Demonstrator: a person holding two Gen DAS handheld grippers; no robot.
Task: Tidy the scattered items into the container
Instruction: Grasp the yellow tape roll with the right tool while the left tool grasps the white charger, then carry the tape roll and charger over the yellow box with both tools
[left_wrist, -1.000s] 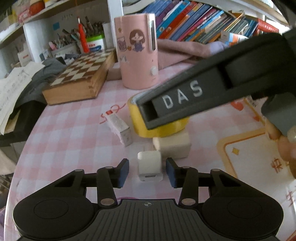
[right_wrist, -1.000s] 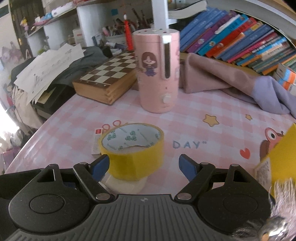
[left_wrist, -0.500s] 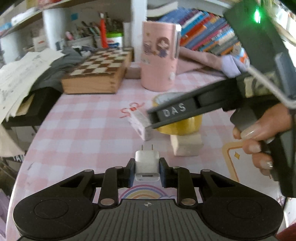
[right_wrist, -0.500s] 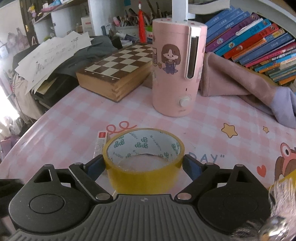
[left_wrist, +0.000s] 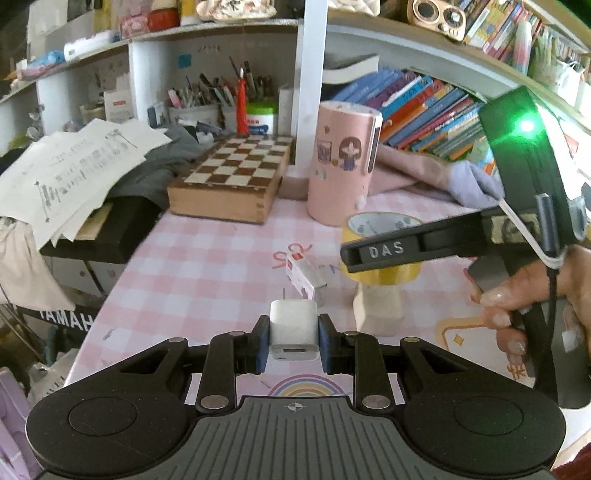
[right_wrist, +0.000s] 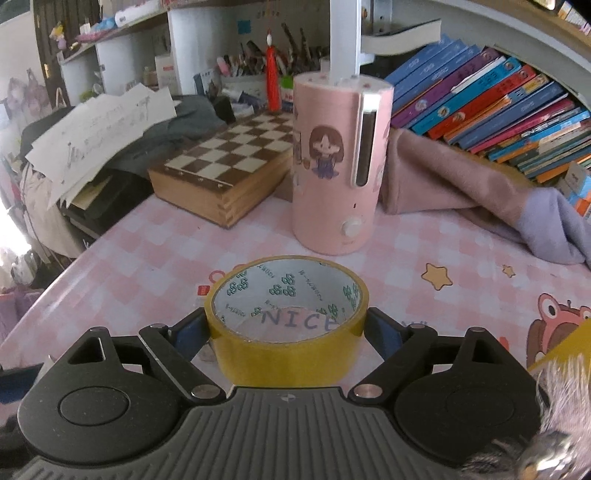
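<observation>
My left gripper (left_wrist: 293, 338) is shut on a white USB charger plug (left_wrist: 293, 332) and holds it above the pink checked table (left_wrist: 192, 266). My right gripper (right_wrist: 288, 332) is shut on a yellow tape roll (right_wrist: 288, 354), held off the table; the roll also shows in the left wrist view (left_wrist: 384, 273) beside the right gripper's black finger. A small white box with red print (left_wrist: 304, 275) and a cream eraser block (left_wrist: 376, 306) lie on the table. A yellow container edge (right_wrist: 561, 347) shows at the far right.
A pink cylinder appliance (right_wrist: 340, 162) stands at mid-table. A wooden chess box (right_wrist: 229, 173) lies behind left. A pink-purple cloth (right_wrist: 480, 192) and a row of books (right_wrist: 498, 99) sit at the back right. Papers (left_wrist: 81, 166) overhang the left edge.
My left gripper lifted the charger higher off the table. My right gripper closed its fingers onto the tape roll and raised it off the eraser block.
</observation>
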